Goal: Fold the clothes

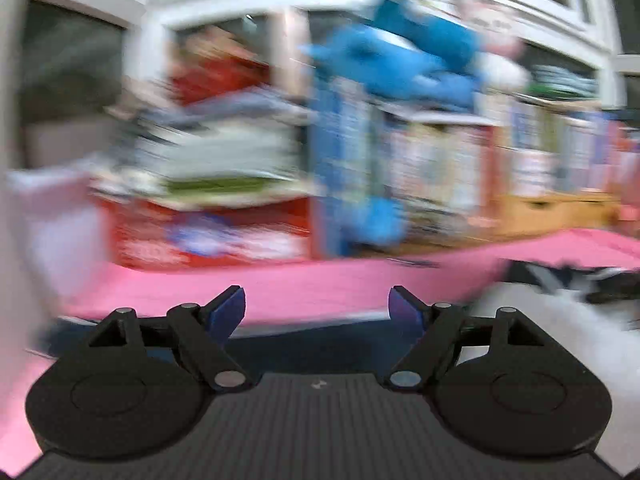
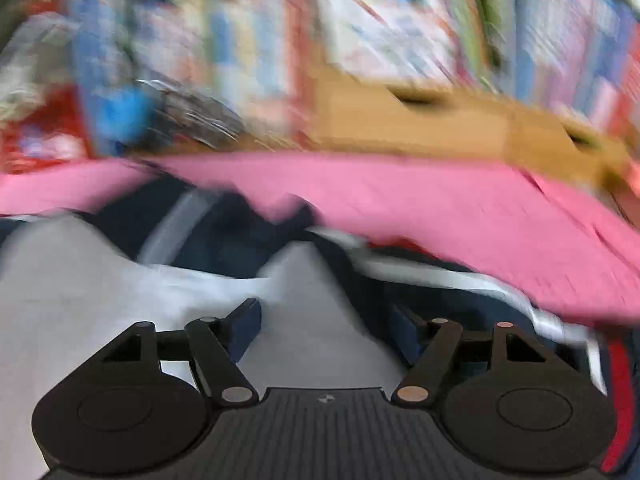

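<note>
1. Two hand-held grippers, left (image 1: pixel 317 306) and right (image 2: pixel 326 322), both with jaws spread and nothing between them.
2. Blurred bookshelves (image 1: pixel 460 160) and a cardboard box (image 2: pixel 420 120) line the pink-covered worktop (image 2: pixel 440 208).
3. One grey-and-navy garment (image 2: pixel 120 280) lies rumpled directly beneath the right hand-held gripper, at the left one's right.

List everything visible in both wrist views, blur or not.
pink cloth: one, pink, covering the surface under the clothes
garment: one heap, dark navy and white with a red edge, on the pink cloth
books: many, mixed colours, blurred, on shelves behind
plush toy: one, blue, up on the shelf, blurred
wooden box: one, tan, behind the cloth
left gripper: open, empty
right gripper: open, over the garment
</note>
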The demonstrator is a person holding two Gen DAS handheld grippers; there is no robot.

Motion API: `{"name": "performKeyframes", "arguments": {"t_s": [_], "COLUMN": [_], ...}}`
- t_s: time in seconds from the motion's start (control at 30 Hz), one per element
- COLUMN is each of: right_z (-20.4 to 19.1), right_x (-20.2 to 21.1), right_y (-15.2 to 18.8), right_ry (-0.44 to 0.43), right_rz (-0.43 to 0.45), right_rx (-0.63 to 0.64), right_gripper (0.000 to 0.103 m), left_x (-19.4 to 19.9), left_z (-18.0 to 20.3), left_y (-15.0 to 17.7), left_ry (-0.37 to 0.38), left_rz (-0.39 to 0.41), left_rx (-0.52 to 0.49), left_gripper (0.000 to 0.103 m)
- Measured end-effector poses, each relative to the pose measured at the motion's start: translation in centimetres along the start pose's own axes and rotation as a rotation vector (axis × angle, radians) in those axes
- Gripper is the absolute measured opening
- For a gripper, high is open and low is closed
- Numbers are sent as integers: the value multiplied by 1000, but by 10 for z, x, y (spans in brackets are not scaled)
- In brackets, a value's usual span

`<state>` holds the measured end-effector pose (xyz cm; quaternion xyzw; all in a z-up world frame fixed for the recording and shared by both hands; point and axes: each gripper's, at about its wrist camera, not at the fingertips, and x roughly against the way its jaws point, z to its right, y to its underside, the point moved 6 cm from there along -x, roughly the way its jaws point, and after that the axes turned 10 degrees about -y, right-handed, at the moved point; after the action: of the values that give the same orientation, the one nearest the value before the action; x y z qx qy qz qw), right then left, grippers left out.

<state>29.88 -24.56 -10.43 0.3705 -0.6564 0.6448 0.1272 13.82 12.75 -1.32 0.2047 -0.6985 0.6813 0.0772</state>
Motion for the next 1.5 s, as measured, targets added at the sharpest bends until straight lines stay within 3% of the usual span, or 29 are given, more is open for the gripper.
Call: {"name": "performKeyframes", "arguments": {"t_s": [0.1, 0.13, 0.2, 0.27, 0.3, 0.43, 0.47, 0.53, 0.57, 0.7, 0.77, 0.8, 0.83, 0.87, 0.9, 0.97, 1.03, 1.1, 1.17, 1.2, 1.33, 1.37, 1.43, 1.47, 1.5], "right_z": [13, 14, 31, 61, 78, 109, 112, 120, 126, 180, 212, 225, 229, 232, 229, 205, 174, 135, 96, 79, 31, 22, 7, 4, 1], "right_x": [26, 45, 80, 103, 108, 92, 92, 97, 100, 136, 161, 174, 183, 192, 199, 213, 220, 210, 176, 150, 38, 16, -25, -37, -35], "right_y": [1, 3, 9, 20, 28, 64, 70, 69, 66, 60, 66, 70, 75, 79, 82, 75, 61, 38, 10, -4, -30, -29, -24, -17, -13], "right_ry": [7, -5, 78, 238, 297, 312, 303, 354, 406, 739, 912, 982, 965, 943, 916, 837, 709, 479, 245, 175, 98, 98, 125, 134, 130], "right_rz": [46, 84, 144, 170, 143, 1, 26, 54, 63, 103, 97, 83, 75, 68, 78, 181, 280, 338, 335, 313, 116, 66, -40, -95, -82], "right_rx": [-74, -40, 47, 129, 165, 171, 163, 126, 109, 109, 75, 52, 11, -32, -67, -96, -113, -115, -67, -26, 121, 151, 206, 235, 245], "right_gripper": [72, 76, 91, 97, 97, 97, 95, 57, 21, 15, 16, 21, 27, 50, 80, 96, 97, 103, 103, 103, 103, 103, 103, 102, 99], "left_x": [-13, -14, -24, -35, -40, -56, -60, -62, -61, -60, -61, -63, -64, -65, -66, -67, -67, -67, -67, -67, -67, -61, -51, -47, -48], "left_z": [61, 73, 94, 109, 113, 119, 120, 122, 122, 123, 123, 122, 121, 119, 118, 117, 118, 118, 118, 117, 114, 109, 98, 92, 85], "left_y": [13, 18, 26, 35, 39, 57, 61, 68, 71, 73, 73, 73, 74, 74, 75, 75, 76, 76, 75, 75, 74, 70, 50, 37, 22], "left_ry": [121, 134, 158, 154, 141, 55, 34, 4, -4, -23, -24, -20, -15, -11, -7, -1, 0, 1, 8, 13, 26, 24, 93, 138, 156], "left_rz": [-58, -63, -85, -122, -141, -195, -209, -224, -226, -206, -207, -212, -219, -226, -232, -241, -242, -244, -251, -255, -260, -229, -138, -90, -30], "left_rx": [-28, -41, -65, -86, -94, -134, -144, -162, -170, -189, -184, -174, -164, -151, -142, -129, -129, -131, -127, -124, -103, -89, -86, -91, -99], "left_gripper": [79, 79, 79, 79, 79, 79, 79, 79, 80, 86, 88, 89, 90, 91, 92, 93, 94, 96, 97, 97, 96, 92, 92, 99, 103]}}
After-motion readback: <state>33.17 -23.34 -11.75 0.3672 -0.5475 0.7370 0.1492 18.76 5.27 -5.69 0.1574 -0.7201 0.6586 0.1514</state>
